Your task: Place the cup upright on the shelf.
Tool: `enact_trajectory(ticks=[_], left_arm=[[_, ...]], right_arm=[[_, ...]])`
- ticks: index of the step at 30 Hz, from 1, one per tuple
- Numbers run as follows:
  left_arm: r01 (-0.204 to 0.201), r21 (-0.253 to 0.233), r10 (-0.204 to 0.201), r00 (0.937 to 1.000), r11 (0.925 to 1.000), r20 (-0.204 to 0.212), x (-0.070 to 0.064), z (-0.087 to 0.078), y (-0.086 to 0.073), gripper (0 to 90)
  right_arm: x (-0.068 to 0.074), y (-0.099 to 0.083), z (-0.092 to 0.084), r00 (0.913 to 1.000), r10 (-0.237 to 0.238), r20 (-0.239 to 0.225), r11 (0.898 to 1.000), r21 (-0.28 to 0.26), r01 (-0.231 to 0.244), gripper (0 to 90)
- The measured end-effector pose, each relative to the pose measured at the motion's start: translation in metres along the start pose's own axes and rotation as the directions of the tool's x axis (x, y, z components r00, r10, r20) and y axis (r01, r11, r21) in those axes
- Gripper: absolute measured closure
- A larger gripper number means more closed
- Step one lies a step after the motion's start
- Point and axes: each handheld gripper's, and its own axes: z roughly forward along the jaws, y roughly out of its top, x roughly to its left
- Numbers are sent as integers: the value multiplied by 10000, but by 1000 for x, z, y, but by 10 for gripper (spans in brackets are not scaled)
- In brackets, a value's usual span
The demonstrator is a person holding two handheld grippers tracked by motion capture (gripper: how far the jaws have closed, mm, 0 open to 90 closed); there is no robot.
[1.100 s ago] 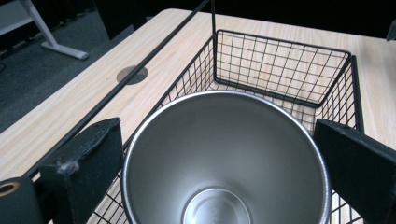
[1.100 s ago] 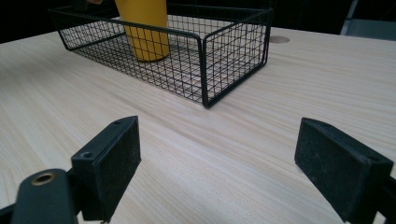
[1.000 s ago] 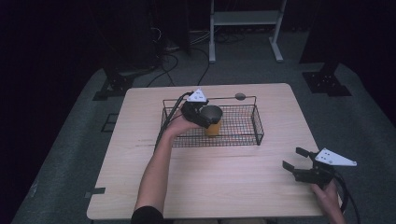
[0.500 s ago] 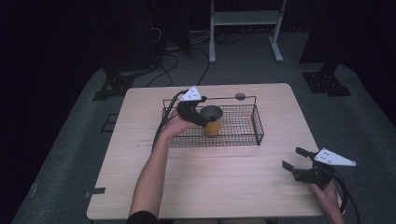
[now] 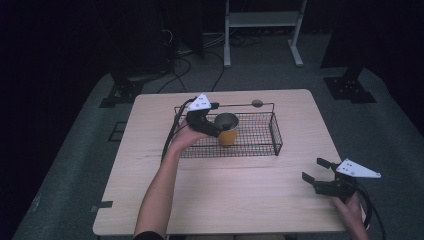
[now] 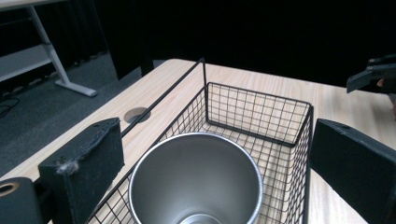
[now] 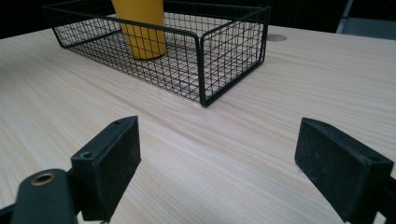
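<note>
in the left gripper view the steel cup [image 6: 196, 179] is cut off at the bottom edge, so its base and outer wall are hidden. in the right gripper view the yellow cup's [image 7: 139, 25] rim runs off the top edge. from the high view, the left gripper [image 5: 212, 125] covers part of the cup, and contact can't be told.

Dark studio or lab, black surroundings, grey carpet [image 5: 75, 165], floor cables [image 5: 180, 60], stand feet [image 5: 350, 90], lone wooden table [image 5: 225, 200]

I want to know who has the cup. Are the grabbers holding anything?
Nothing is held. The left gripper stands open around the cup in the basket; the right gripper is open too.
</note>
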Motion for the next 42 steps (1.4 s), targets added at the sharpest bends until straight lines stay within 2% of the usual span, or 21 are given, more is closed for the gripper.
enact_trajectory(ticks=[15,23,42], left_arm=[[-32,-727,27,10000,9973,-68,-14,-17,-4,25],[-278,-934,276,9996,9952,-41,-24,-24,0,25],[-274,-1246,251,9995,9918,-197,-44,-37,-6,25]], right_arm=[[0,0,0,10000,21,5,10000,-17,-21,133],[0,0,0,10000,25,5,10000,-22,-25,133],[0,0,0,10000,76,9,10000,-31,-76,133]])
